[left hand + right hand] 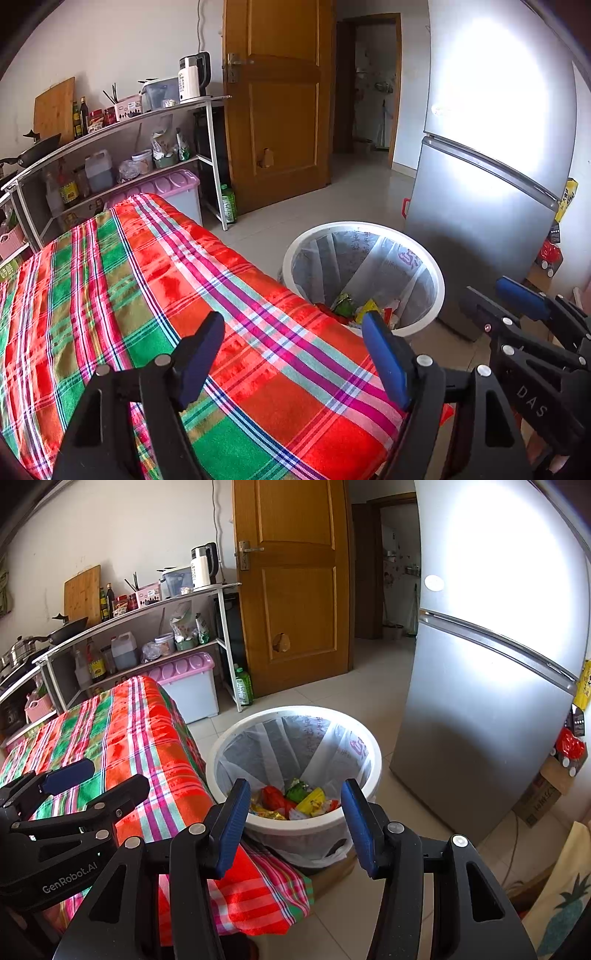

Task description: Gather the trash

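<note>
Plaid-clothed table (122,734) and fridge (480,709) are flanking the white bin (295,827), colourful wrappers (295,801) are sitting at its bottom, both left gripper (293,354) and right gripper (295,823) hanging released, empty.

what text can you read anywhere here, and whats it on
"DAS" on the right claw's black body.
"GenRobot.AI" on the left claw's black body.
Red and grey printing on the bin liner: too blurred to read.
Labels on the green bottle, shelf bottles and cardboard box: too small to read.
</note>
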`<state>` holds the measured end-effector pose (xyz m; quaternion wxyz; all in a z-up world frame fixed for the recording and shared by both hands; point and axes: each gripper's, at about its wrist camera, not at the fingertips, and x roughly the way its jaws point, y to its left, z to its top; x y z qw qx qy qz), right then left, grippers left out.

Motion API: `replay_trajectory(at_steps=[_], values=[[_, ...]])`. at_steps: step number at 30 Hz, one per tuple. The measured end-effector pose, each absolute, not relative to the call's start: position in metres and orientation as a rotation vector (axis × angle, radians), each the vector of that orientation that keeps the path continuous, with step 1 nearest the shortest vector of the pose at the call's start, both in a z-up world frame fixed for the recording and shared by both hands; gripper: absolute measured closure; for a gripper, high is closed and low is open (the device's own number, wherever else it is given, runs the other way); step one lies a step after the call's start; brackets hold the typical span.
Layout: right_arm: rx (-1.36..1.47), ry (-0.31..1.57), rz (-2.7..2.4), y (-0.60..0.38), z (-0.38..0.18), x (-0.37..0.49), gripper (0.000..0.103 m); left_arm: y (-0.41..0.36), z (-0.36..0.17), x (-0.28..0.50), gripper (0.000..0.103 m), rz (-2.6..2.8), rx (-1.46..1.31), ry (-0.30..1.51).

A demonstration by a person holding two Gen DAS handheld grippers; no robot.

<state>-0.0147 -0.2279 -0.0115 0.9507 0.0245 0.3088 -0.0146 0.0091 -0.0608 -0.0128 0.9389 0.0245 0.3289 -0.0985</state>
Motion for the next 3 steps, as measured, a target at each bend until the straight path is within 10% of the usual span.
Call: replay_trajectory(at_steps=[3], values=[[0.051,0.627,-0.027,-0.2280,-0.0115,-0.0146,0.051,-0.0611,-0.0128,0.0090,0.024,-0.200,0.050,0.672]])
